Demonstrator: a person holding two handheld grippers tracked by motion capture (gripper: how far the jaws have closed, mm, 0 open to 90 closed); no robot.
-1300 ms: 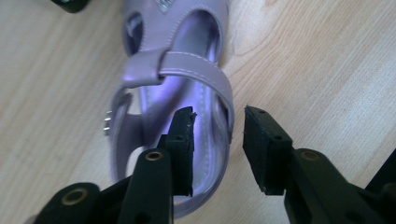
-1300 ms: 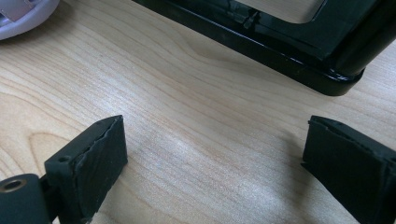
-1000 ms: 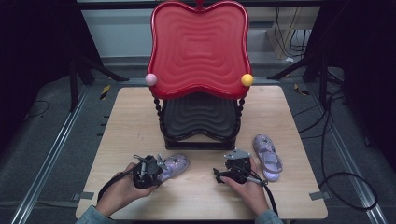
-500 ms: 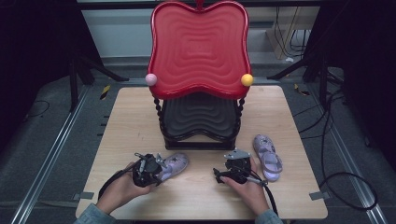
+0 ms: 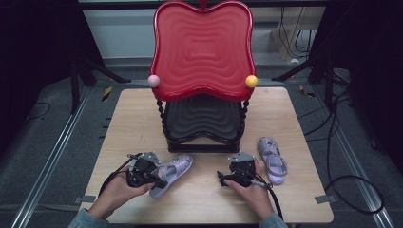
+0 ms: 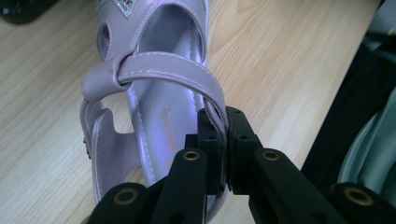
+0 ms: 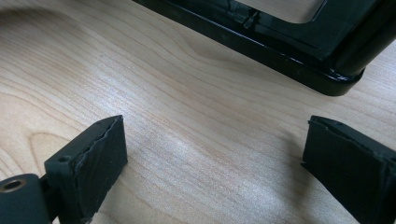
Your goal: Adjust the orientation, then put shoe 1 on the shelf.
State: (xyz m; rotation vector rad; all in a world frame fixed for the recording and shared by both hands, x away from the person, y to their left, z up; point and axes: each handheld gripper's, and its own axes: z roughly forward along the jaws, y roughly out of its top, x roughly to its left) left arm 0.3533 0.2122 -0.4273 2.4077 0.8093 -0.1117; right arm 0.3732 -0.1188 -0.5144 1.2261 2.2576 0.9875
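I am clamping the left claw (image 6: 223,140) on the lilac sandal (image 6: 154,88) by its soft, thin heel strap (image 6: 187,77); the right claw (image 7: 215,158) is gaping over the desk (image 7: 187,93).

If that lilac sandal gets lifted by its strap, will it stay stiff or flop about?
Probably it dangles: the left gripper pinches only the thin strap, which bends visibly. The sandal looks small and light, so it likely lifts easily, heel sagging.
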